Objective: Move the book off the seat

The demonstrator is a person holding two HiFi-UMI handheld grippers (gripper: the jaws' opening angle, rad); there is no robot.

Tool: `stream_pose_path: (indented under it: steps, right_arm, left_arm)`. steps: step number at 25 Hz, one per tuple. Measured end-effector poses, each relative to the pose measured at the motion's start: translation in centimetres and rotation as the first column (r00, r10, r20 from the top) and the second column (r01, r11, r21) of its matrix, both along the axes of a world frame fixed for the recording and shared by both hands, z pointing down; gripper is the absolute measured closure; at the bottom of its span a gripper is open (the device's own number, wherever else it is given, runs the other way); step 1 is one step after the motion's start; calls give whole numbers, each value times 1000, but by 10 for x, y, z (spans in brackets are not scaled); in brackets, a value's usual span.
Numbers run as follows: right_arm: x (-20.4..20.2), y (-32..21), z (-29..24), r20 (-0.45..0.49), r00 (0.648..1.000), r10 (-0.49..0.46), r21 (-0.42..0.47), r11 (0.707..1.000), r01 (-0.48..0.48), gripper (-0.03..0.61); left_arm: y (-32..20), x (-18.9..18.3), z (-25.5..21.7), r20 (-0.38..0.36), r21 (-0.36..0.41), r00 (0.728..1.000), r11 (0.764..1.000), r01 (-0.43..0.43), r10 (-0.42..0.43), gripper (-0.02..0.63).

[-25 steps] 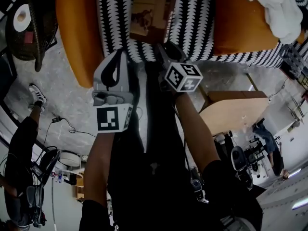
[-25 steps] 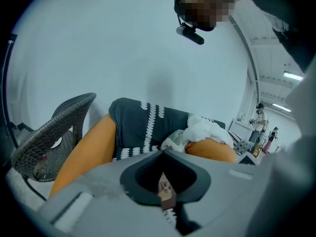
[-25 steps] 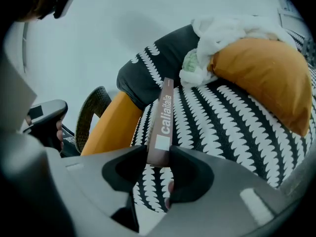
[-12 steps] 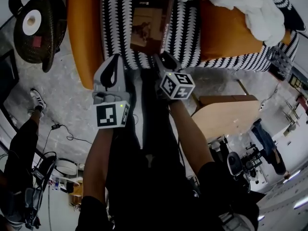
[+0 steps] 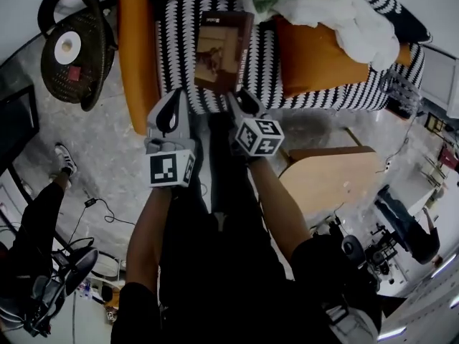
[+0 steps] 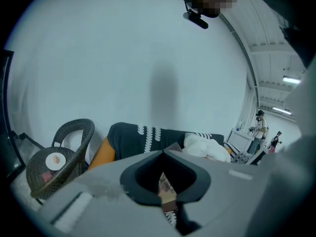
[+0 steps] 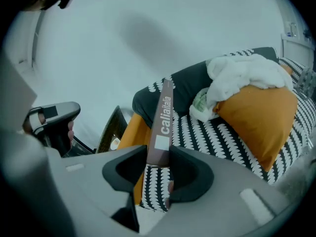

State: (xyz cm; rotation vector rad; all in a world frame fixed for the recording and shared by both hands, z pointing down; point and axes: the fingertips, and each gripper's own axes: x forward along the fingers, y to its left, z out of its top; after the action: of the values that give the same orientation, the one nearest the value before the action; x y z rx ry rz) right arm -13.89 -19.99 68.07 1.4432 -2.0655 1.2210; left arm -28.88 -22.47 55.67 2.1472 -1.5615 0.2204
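The book (image 5: 224, 51) is held upright over the black-and-white patterned seat (image 5: 287, 63), its brown cover turned toward the head camera and its lower edge near the seat's front. The book's lower right corner is clamped by the right gripper (image 5: 240, 100). In the right gripper view the brown spine (image 7: 162, 127) (white lettering runs along it) is seen rising straight out of the right gripper (image 7: 159, 168), with a pad pressed against it from each side, so these jaws are set partly apart by the spine's thickness. The left gripper (image 5: 176, 96) is placed just beside the book's lower left corner. In the left gripper view its jaws are drawn together to a narrow slit (image 6: 165, 194), and through this only a sliver of the book (image 6: 164, 185) and of the patterned fabric is seen. Whether that corner is touched cannot be made out. Both forearms are stretched forward side by side from the bottom of the head view, the left forearm (image 5: 154, 228) nearly straight, the right forearm (image 5: 276, 206) angled inward. Both grippers are pointed forward and downward at the seat, between the orange side panel (image 5: 138, 63) and the orange cushion (image 5: 315, 56).
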Motion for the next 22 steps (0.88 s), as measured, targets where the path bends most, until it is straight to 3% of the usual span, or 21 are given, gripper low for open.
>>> stream_pose_path:
  steps: [13,22]
  right_arm:
    - [-16,13,-121,-22,1000,-2,136,991,5,423]
    - [-16,22,-196,-29,999,40,229,973,-32,423]
  left_arm:
    - [31,-23,-105,-20,83,1000,997,4,-2,607]
    - [49,-23,-167,-26,151,999,988,-43,47,607]
